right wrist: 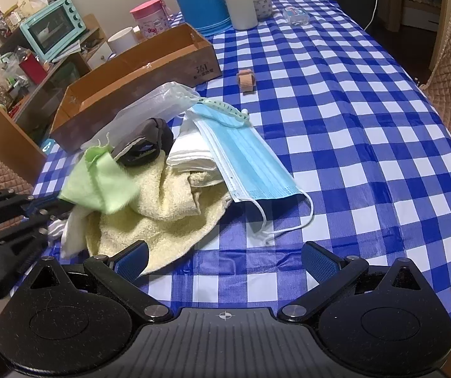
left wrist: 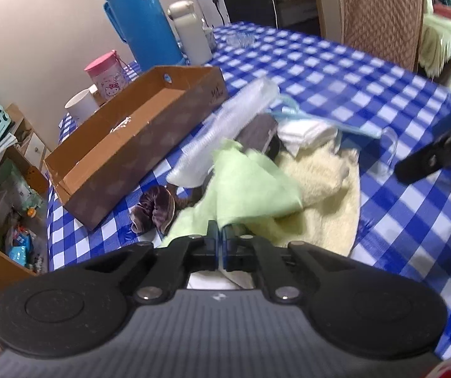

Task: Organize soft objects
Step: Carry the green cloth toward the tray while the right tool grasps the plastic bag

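A pile of soft things lies on the blue checked tablecloth [right wrist: 351, 100]: a cream towel [right wrist: 162, 214], a blue face mask [right wrist: 250, 163], a folded white cloth [right wrist: 191, 154], a dark pouch [right wrist: 143, 148] and a clear plastic bag [right wrist: 150, 107]. My left gripper [left wrist: 220, 230] is shut on a light green cloth [left wrist: 250, 186], lifted over the towel; it also shows in the right wrist view [right wrist: 105, 182]. A purple scrunchie [left wrist: 154, 208] lies beside it. My right gripper [right wrist: 225, 261] is open and empty, just in front of the pile.
An open cardboard box [left wrist: 131, 138] stands left of the pile. Behind it are a blue thermos [left wrist: 140, 19], a white flask [left wrist: 191, 31], a pink canister [left wrist: 105, 72] and a white cup [left wrist: 80, 104]. A small tan roll [right wrist: 246, 80] lies on the cloth. Quilted chairs stand around.
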The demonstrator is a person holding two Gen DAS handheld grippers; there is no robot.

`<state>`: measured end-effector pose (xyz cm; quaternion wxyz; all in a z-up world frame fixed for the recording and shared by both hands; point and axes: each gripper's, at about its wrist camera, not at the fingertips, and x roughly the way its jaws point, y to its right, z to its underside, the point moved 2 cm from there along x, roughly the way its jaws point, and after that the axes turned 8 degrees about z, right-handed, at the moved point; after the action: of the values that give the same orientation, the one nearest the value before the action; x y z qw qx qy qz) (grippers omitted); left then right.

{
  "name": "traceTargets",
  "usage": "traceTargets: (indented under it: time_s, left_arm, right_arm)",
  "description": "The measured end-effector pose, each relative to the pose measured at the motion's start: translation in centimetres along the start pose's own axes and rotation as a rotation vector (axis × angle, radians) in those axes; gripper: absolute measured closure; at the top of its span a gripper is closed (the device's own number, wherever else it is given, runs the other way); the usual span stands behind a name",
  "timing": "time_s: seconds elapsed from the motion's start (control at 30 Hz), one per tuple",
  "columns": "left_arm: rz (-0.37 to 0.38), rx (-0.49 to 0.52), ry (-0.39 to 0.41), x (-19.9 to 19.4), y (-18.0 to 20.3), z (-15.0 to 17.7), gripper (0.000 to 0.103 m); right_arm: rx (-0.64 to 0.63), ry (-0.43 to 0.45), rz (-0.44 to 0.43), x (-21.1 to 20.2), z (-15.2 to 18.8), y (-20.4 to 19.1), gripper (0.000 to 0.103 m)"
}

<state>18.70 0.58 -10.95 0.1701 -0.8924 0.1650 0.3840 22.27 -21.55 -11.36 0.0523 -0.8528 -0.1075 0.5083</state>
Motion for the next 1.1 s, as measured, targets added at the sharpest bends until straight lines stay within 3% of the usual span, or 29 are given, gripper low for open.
traceTargets:
  time_s: [0.23, 0.5, 0.7, 0.9, 1.1]
  left_arm:
    - [0.027, -0.152, 0.079, -3.4, -2.8, -0.7, 0.100]
    - [-0.009, -0.346, 0.134, -6.8, -7.2, -1.5, 0.100]
    - [-0.031, -0.448, 0.150, -7.8, -9.8, -1.5, 0.100]
    - [-0.075, -0.471, 0.148, -8.0, -11.5, -1.4, 0.100]
    - [-0.098, -0.481, 0.142, -7.6, -12.7, -1.4, 0.100]
  right_arm:
    - [-0.037, 0.021, -0.014, -0.1, -0.4, -0.8, 0.000]
    - [-0.114, 0.083, -0.038, -0.5, -1.7, -2.2, 0.001]
    - [-0.107, 0.120, -0.089, -0.5, -3.6, -2.9, 0.009]
    - [-0.059, 0.160, -0.144, -0.2, -6.2, -3.6, 0.016]
    - [0.106, 0.135, -0.231, 1.9, -8.9, -3.6, 0.022]
